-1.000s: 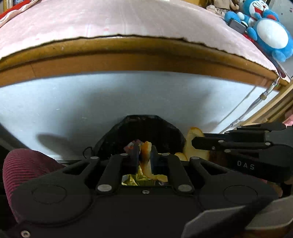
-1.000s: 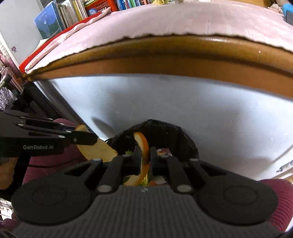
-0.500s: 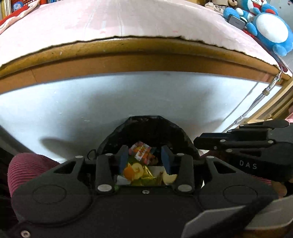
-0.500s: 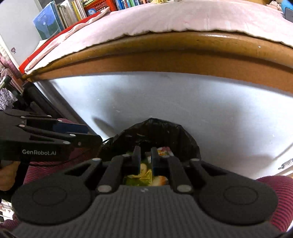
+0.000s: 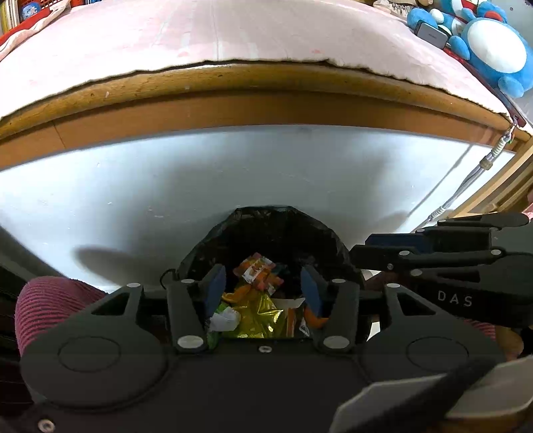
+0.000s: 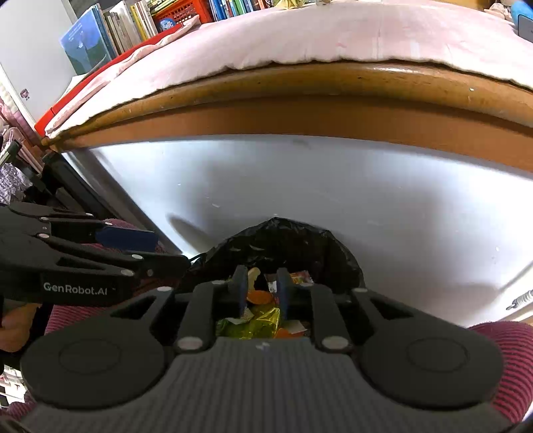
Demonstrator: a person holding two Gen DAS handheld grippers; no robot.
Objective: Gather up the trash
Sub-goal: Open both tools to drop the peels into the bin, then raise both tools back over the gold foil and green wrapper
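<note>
I'm over the black-lined bin [image 5: 279, 229] by a white wall under a wooden table edge [image 5: 233, 83] — both peels now lie in it, left gripper [image 5: 263, 286] and right gripper [image 6: 261, 288] just spread, empty.

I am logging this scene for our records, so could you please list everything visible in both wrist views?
bin bag: one, black, on the floor below both grippers
trash: mixed pile, orange peel and yellow, green and white wrappers, inside the bin bag
table: one, brown wood, above the bin bag
tablecloth: one, pink, on the table
plush toy: one, blue and white, table's right end
books: a row, mixed colours, upper left
cable: one, grey, right
left gripper: black, open, nothing held
right gripper: black, open, nothing held
</note>
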